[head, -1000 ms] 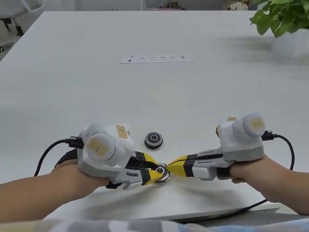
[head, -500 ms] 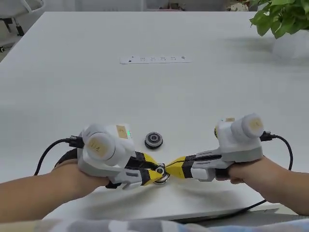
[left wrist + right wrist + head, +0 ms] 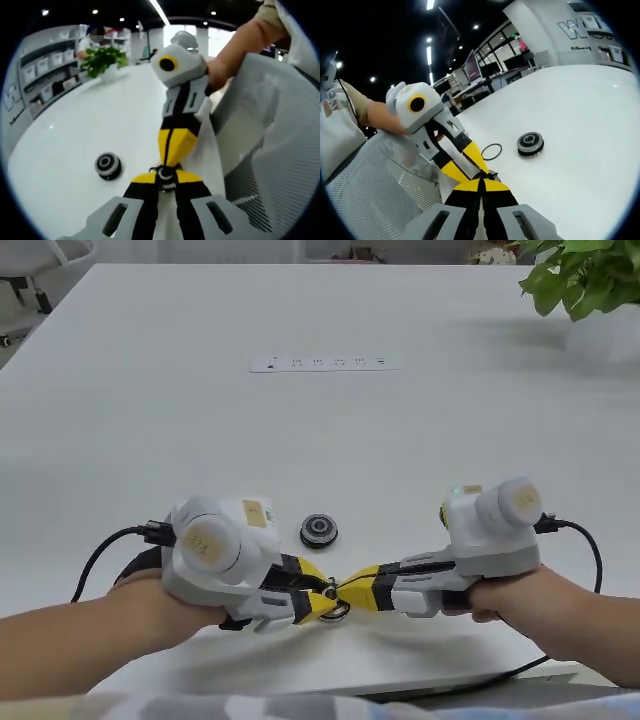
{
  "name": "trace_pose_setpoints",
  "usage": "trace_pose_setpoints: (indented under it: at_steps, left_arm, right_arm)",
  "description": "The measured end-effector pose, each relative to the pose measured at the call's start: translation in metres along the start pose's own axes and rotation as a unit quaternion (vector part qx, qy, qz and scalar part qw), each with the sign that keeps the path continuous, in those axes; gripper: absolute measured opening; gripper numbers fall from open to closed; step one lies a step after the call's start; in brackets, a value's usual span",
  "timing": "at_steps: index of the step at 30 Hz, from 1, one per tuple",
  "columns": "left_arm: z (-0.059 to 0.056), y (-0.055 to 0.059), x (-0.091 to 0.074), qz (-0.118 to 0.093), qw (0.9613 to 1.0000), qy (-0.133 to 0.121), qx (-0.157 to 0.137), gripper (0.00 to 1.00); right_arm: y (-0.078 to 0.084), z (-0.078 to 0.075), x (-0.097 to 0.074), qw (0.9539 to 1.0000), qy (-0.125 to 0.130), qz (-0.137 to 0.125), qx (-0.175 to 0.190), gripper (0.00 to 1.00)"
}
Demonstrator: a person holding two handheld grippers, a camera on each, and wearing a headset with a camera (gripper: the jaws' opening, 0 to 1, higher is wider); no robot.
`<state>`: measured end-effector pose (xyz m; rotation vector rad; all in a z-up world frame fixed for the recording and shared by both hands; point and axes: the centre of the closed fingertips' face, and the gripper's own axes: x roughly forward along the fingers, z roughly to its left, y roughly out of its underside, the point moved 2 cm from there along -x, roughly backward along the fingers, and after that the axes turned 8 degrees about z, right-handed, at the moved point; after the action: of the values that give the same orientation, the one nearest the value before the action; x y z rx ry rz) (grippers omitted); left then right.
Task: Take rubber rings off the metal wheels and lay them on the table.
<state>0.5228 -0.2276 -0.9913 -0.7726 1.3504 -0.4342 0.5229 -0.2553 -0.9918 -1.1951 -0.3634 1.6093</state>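
A small metal wheel (image 3: 337, 610) is held just above the table's near edge, with my left gripper (image 3: 325, 602) shut on it. The left gripper view has the wheel (image 3: 165, 174) pinched between the yellow tips. My right gripper (image 3: 352, 590) meets it tip to tip from the right, shut on a thin black rubber ring at the wheel. A second metal wheel (image 3: 318, 530) with its dark ring lies flat on the table just beyond the grippers, also visible as (image 3: 530, 143). One loose rubber ring (image 3: 491, 151) lies flat on the table behind the left gripper (image 3: 485, 172).
A white power strip (image 3: 322, 363) lies at mid-table. A potted plant (image 3: 580, 280) stands at the far right corner. Cables trail from both grippers. A grey mesh chair (image 3: 270, 140) is close behind the table's near edge (image 3: 330, 665).
The right gripper has shifted slightly to the left, toward the wheel. The left gripper and the wheel on the table have stayed put.
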Motion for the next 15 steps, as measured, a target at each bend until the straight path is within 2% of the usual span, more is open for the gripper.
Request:
trace_pose_setpoints:
  at_steps: [5, 12, 13, 15]
  left_arm:
    - [-0.0001, -0.0004, 0.0001, -0.002, 1.0, -0.001, 0.001, 0.12]
    - [-0.0007, -0.0008, 0.0003, -0.003, 1.0, -0.004, 0.006, 0.12]
    - [-0.0007, -0.0009, 0.0004, -0.002, 0.9997, -0.008, 0.021, 0.12]
    - [-0.0015, -0.0013, 0.0006, -0.004, 0.9998, -0.009, 0.018, 0.12]
  right_arm:
    - [-0.0003, 0.0087, 0.001, 0.9997, -0.024, -0.002, 0.0, 0.0]
    - [-0.0047, 0.0035, -0.0049, 0.9993, -0.019, -0.023, 0.023, 0.0]
    - [-0.0047, 0.0026, -0.0051, 0.9993, -0.016, -0.023, 0.024, 0.0]
    - [-0.0021, -0.0011, -0.0052, 0.9995, -0.006, -0.019, 0.025, 0.0]
